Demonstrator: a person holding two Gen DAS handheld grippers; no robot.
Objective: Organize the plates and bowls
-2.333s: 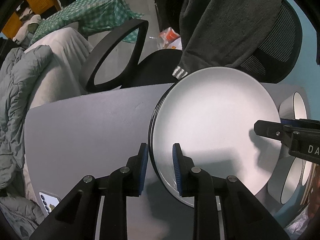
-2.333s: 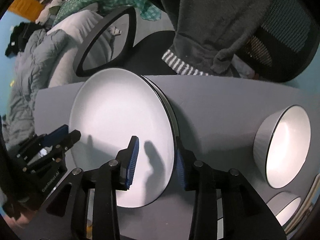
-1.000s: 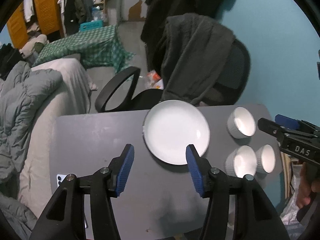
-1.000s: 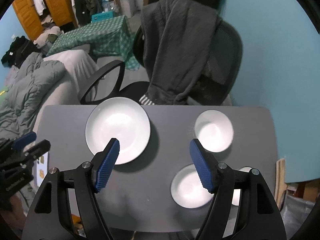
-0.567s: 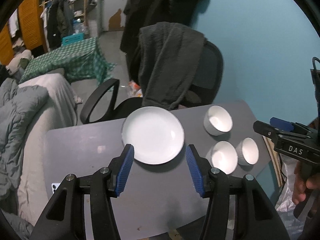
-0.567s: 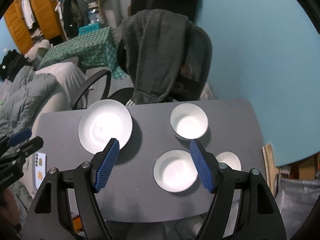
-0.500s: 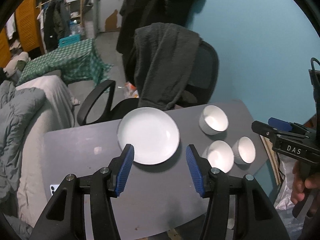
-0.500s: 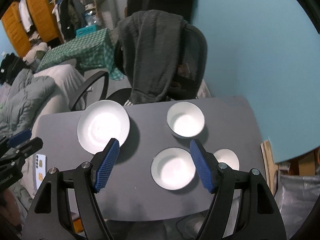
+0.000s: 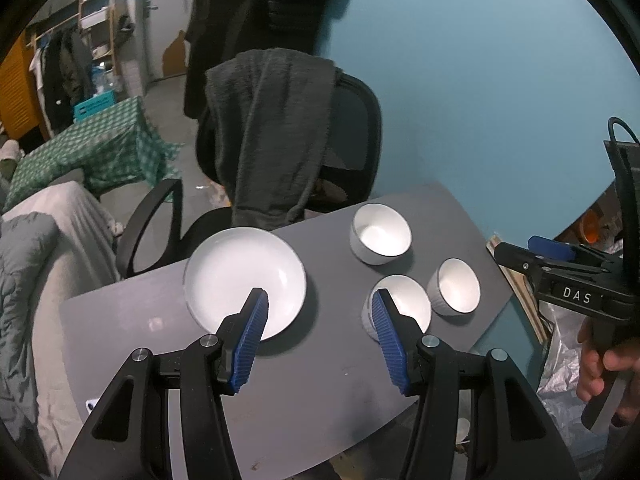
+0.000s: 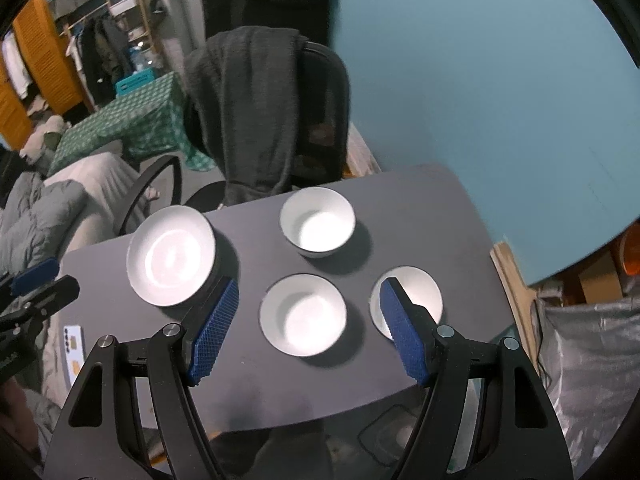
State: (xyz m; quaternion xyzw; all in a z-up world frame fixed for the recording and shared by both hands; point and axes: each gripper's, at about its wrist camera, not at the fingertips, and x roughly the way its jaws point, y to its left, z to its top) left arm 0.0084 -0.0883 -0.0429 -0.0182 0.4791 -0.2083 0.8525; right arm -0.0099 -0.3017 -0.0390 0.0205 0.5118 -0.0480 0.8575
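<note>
A stack of white plates [image 9: 244, 278] [image 10: 172, 255] sits on the left of the grey table [image 9: 304, 376] [image 10: 420, 208]. Three white bowls stand to its right: a far one [image 9: 381, 233] [image 10: 318, 228], a near middle one [image 9: 404, 304] [image 10: 303, 314] and a right one [image 9: 454, 286] [image 10: 416, 292]. My left gripper [image 9: 320, 336] is open and empty, high above the table. My right gripper [image 10: 308, 326] is open and empty, also held high above the bowls; it shows at the right edge of the left wrist view [image 9: 560, 268].
An office chair [image 9: 344, 148] with a dark grey garment [image 10: 256, 112] draped over it stands behind the table. A phone [image 10: 74, 350] lies at the table's left edge. A bed with grey bedding [image 9: 36, 264] is on the left, a blue wall [image 9: 480, 80] on the right.
Both grippers let go of the plate on the stack, opened wide and rose high above the table, so all three bowls came into view.
</note>
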